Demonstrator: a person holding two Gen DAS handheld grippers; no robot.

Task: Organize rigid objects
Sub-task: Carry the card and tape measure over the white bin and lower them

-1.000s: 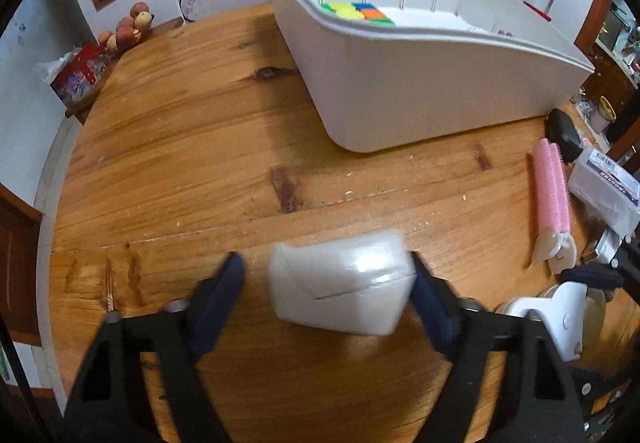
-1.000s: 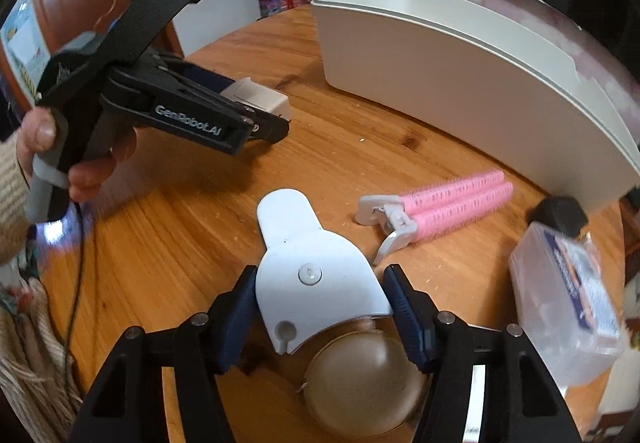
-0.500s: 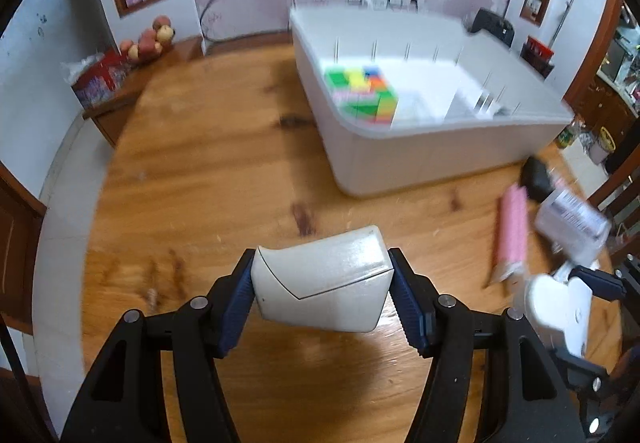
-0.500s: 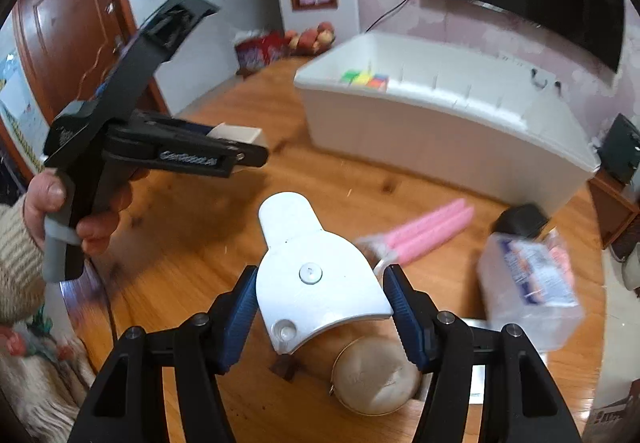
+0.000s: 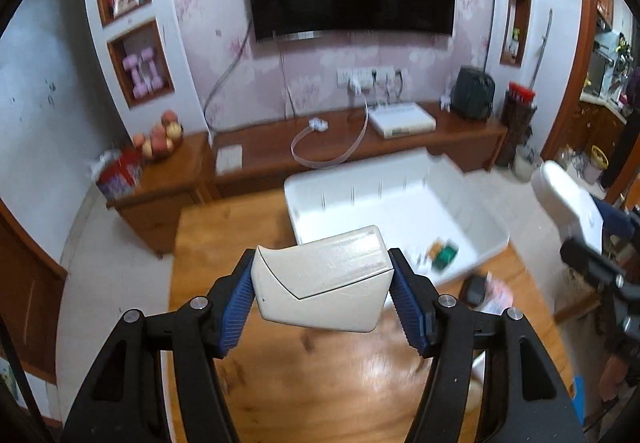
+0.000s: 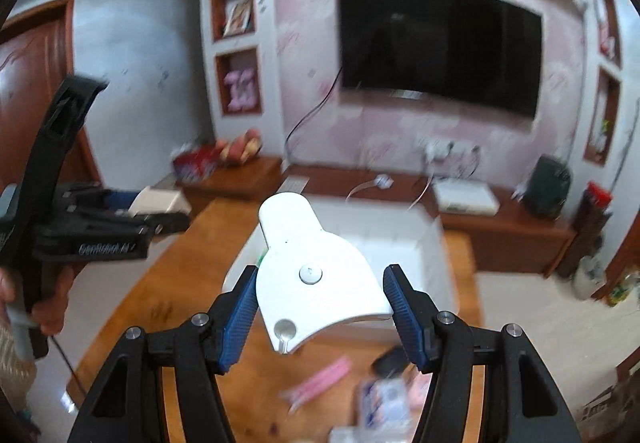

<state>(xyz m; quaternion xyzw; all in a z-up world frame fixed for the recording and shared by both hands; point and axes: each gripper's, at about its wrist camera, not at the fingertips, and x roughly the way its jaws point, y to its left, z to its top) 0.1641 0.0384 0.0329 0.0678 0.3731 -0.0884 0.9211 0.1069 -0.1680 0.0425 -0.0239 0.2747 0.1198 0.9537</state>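
My left gripper (image 5: 322,275) is shut on a cream wedge-shaped box (image 5: 320,287), held high above the wooden table (image 5: 304,383). My right gripper (image 6: 320,291) is shut on a flat white fan-shaped piece (image 6: 312,267) with a metal rivet, also lifted. Below and ahead of both sits the white bin (image 5: 384,199), with a coloured cube (image 5: 444,253) inside near its front wall. In the right wrist view the left gripper (image 6: 160,221) shows at the left with the cream box (image 6: 160,201), and the bin (image 6: 400,235) lies behind the white piece.
On the table in front of the bin lie pink clips (image 6: 320,379), a small black object (image 6: 390,359) and a clear plastic box (image 6: 384,403). A low wooden TV cabinet (image 5: 360,147) and the wall stand behind the table. A person's hand (image 6: 44,307) holds the left gripper.
Both grippers have risen well above the table with their objects still held. The views have tilted up, so the bin looks smaller and the TV wall has come into view.
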